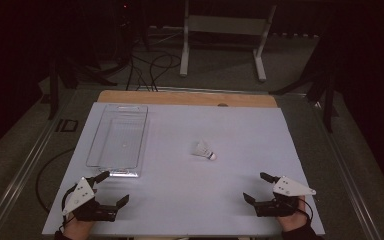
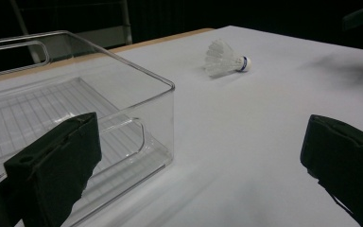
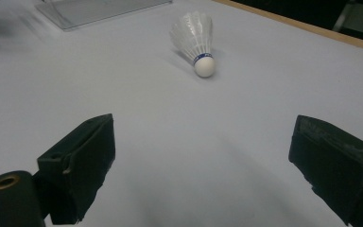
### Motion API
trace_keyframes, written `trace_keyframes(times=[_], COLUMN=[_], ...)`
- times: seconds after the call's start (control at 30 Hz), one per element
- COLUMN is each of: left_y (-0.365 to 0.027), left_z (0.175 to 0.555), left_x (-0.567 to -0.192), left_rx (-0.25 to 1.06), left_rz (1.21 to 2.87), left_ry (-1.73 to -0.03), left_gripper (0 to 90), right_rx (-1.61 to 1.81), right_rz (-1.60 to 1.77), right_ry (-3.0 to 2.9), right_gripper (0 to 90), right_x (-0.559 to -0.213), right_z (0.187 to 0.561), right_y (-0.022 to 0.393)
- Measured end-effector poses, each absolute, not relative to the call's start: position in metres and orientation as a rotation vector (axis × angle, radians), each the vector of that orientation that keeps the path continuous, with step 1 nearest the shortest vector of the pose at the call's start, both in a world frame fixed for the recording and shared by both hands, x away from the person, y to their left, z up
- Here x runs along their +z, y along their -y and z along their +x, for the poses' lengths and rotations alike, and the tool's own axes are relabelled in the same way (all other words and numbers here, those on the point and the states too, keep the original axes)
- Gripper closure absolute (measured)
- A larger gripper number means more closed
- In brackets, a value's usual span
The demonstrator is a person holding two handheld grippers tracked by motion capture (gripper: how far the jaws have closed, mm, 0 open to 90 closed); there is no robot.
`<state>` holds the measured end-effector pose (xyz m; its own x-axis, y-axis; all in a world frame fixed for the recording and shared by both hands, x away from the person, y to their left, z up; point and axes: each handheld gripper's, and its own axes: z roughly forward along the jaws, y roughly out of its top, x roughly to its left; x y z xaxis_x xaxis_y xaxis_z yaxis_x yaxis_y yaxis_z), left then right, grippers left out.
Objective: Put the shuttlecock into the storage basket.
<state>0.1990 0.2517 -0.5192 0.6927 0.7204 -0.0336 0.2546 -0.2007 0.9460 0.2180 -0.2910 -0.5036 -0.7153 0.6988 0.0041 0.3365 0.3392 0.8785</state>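
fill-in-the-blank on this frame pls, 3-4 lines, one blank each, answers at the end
1. The shuttlecock lies on its ____ on the white table.
2. The clear bin holds ____.
3. The fingers of the left gripper and the right gripper are both ____.
4. Of the two grippers, the ____ one is closer to the clear bin.

Missing words: side; nothing; open; left

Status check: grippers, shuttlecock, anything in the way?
Left gripper open, right gripper open, both empty. Shuttlecock lying mid-table, beside clear bin. Path unobstructed.
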Motion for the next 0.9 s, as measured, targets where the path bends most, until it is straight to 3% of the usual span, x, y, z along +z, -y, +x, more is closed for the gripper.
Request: trace_keyframes(times=[0.9], left_y=[-0.252], left_z=[0.201], left_x=[-0.520], left_rx=[0.487], left_rz=[1.772], left_ry=[-0.786], left_gripper=[0.3], right_rx=[1.298], right_rz=[0.805], right_ry=[-2.258], right_gripper=[7.3], right_x=[-0.443], right_z=[0.239], right_y=[0.285])
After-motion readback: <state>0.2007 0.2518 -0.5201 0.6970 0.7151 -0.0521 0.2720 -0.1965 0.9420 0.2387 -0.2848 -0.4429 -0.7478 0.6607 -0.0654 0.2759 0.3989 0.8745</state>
